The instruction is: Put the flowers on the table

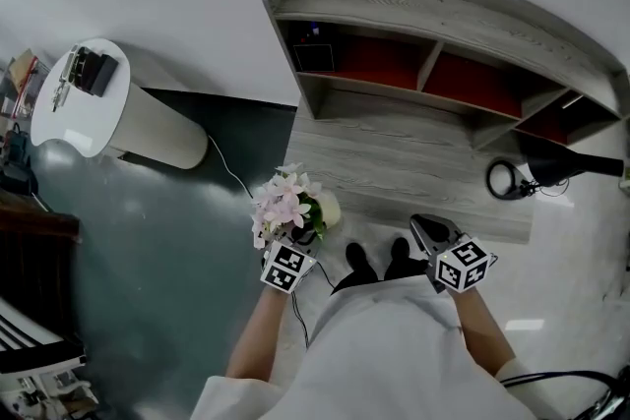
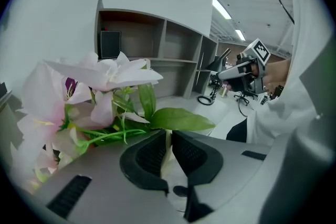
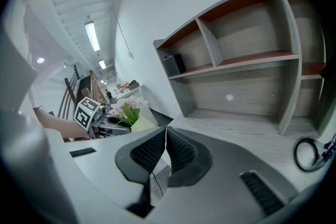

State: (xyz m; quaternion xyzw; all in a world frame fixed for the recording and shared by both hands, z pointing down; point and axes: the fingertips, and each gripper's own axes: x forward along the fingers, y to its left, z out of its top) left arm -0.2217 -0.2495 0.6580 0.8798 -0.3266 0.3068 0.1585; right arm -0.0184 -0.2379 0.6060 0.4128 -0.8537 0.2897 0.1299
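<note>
Head view: left gripper point(image 1: 305, 236) holds pink-and-white artificial flowers point(image 1: 283, 202) in a cream round pot point(image 1: 327, 209) at the near-left corner of the grey wood-grain table point(image 1: 423, 167); left gripper view: jaws clenched on the thin pot rim, so the pot may tilt and slip; right gripper view: right gripper point(image 3: 166, 134) jaws together, empty.

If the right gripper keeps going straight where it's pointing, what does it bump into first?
Probably the grey wooden table, near its front corner, before the shelf behind it. Depth is hard to judge.

Pink flowers point(image 1: 283, 202), green leaves point(image 2: 181, 119); grey woodgrain table point(image 1: 413, 162).
</note>
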